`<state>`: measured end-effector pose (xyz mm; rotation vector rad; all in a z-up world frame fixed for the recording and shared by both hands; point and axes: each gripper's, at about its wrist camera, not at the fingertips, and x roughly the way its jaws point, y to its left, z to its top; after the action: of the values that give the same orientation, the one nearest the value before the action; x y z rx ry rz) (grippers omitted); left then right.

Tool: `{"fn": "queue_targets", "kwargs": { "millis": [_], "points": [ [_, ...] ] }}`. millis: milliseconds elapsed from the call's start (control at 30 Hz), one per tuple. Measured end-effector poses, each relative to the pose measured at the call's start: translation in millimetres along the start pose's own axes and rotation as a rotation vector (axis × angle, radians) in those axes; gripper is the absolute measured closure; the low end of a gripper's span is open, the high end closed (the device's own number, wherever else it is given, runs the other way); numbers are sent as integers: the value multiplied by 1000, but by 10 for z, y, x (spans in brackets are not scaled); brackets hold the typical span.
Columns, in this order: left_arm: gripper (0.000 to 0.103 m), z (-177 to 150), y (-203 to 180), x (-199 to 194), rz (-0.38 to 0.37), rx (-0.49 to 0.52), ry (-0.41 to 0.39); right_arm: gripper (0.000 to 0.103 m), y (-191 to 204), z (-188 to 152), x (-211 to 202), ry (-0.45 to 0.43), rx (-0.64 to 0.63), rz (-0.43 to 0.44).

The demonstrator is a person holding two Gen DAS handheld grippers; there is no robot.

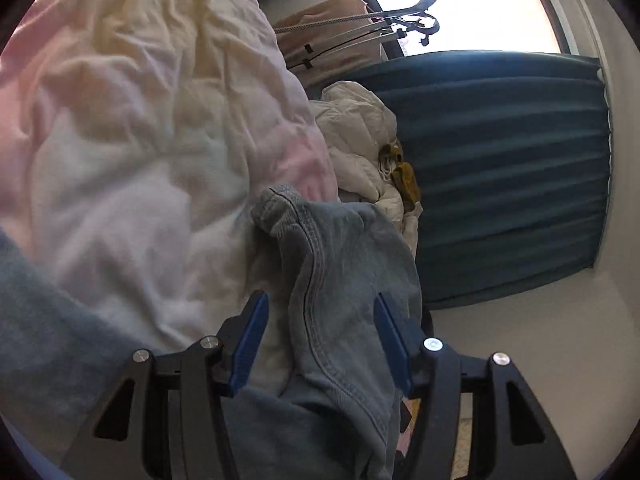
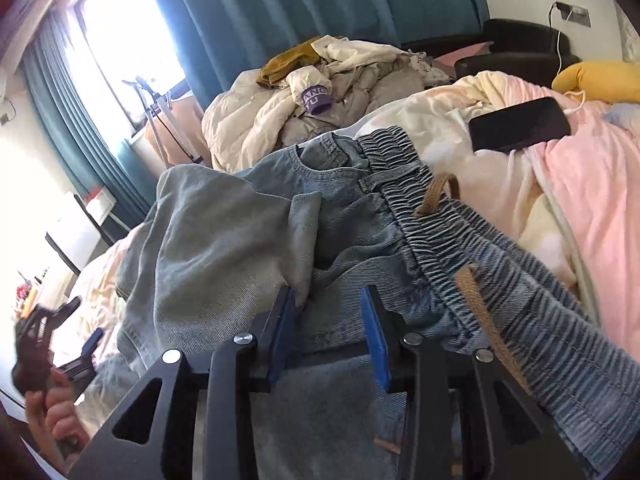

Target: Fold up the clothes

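Both tongs parted

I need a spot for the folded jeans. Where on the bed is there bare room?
Bare bedding lies between the jeans, the phone and the heap of coats. More, pink, runs right of the waistband, below the phone. The heap is crowded.

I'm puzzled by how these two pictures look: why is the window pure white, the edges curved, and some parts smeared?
Left wrist view: the bright window is overexposed by daylight, the pale pink-and-cream quilt is softly blurred, and a dark round lens rim frames everything. Right wrist view: the window also glares white, the teal curtain bows from fisheye distortion, and the left gripper at the edge is smeared.
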<state>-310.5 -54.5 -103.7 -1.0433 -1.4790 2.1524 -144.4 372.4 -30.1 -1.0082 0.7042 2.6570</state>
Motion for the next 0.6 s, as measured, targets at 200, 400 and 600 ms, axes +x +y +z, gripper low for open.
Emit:
{"fn": "queue_targets", "kwargs": {
  "millis": [200, 400, 600],
  "points": [
    [47, 241, -7, 538, 79, -19, -5, 65, 19, 18, 166, -8, -19, 24],
    [56, 541, -152, 714, 145, 33, -45, 65, -78, -2, 321, 9, 34, 38],
    [92, 725, -811, 597, 236, 281, -105, 65, -112, 4, 393, -22, 37, 27]
  ]
}}
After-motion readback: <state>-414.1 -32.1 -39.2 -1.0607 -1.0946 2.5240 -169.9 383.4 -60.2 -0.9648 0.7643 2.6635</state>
